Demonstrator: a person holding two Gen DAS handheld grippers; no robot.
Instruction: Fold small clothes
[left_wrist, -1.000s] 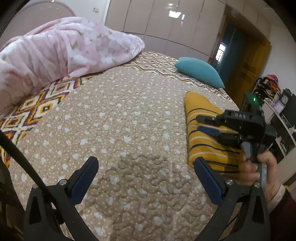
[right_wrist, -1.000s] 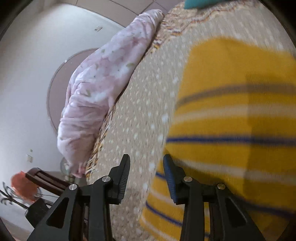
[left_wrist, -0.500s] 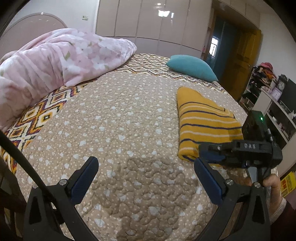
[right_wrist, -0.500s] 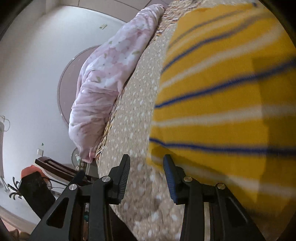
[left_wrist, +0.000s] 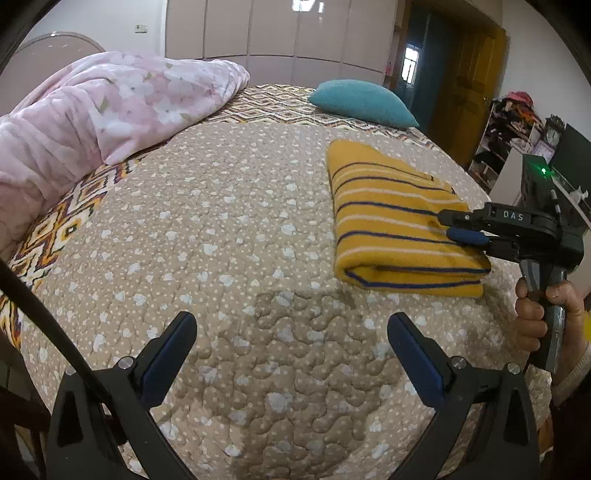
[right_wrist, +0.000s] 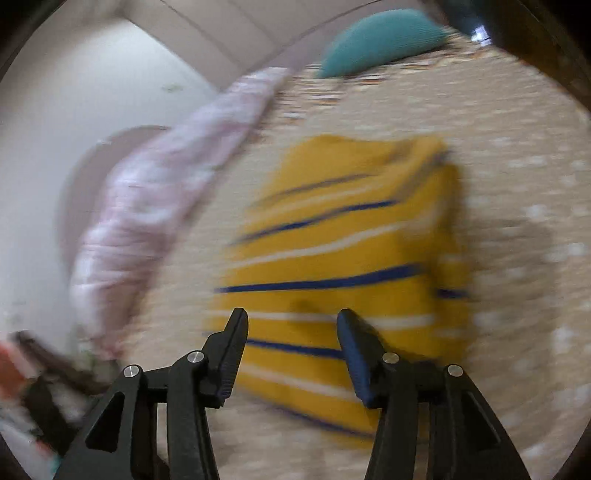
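We judge the folding itself to be all but finished: the yellow striped garment lies as a neat layered rectangle on the quilted bedspread, toward its right side, well short of the teal pillow and well apart from the pink floral blanket. What seems left is at most a last press or squaring of the edges, or else leaving the piece alone; either calls for a light touch so the layers do not slide. Our right gripper hangs just above the garment's near right part, its fingers parted by a modest gap and gripping nothing; whether they touch the cloth we cannot tell. Our left gripper sits over bare quilt, fingers spread wide and empty, with the garment ahead and to the right of them.
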